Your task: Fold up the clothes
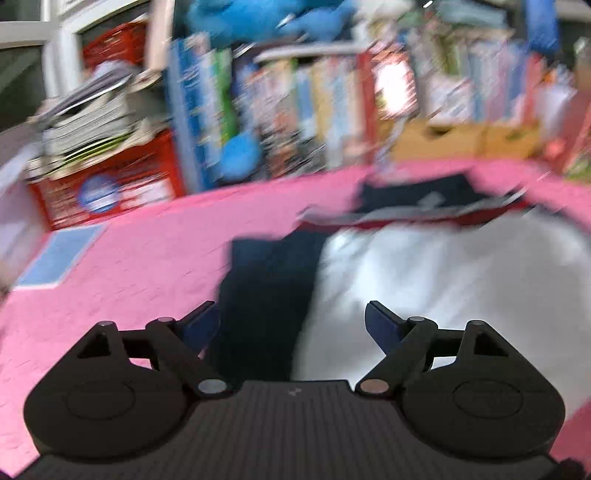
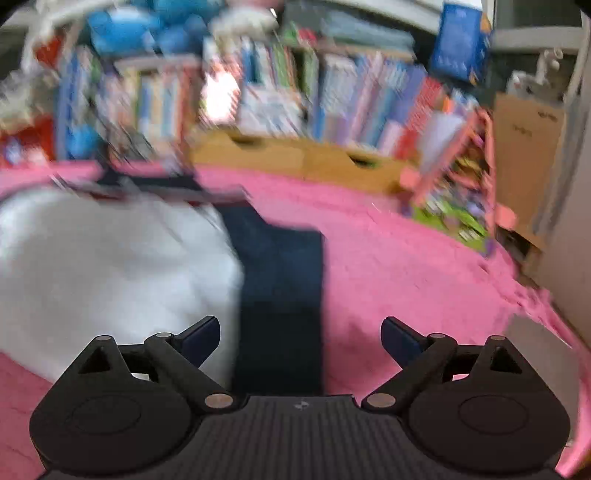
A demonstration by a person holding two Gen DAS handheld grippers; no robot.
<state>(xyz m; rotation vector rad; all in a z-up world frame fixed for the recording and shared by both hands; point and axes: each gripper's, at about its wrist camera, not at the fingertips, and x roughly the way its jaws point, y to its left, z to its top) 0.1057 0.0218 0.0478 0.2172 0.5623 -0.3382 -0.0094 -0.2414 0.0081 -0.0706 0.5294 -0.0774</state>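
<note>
A white shirt with navy sleeves (image 1: 424, 273) lies flat on the pink blanket (image 1: 129, 266), its collar end with a red and navy band (image 1: 424, 218) farthest from me. My left gripper (image 1: 291, 314) hovers open above the left navy sleeve (image 1: 266, 280), holding nothing. In the right wrist view the same shirt (image 2: 110, 266) fills the left side. Its right navy sleeve (image 2: 284, 288) runs between the open fingers of my right gripper (image 2: 301, 330), which holds nothing. Both views are motion-blurred.
Shelves crammed with books (image 1: 314, 103) and blue soft toys (image 1: 258, 18) stand behind the blanket. Red crates with stacked papers (image 1: 103, 177) sit at the left. Wooden boxes (image 2: 295, 158) and a cardboard box (image 2: 524, 155) stand at the right, beside a pink rack (image 2: 461, 177).
</note>
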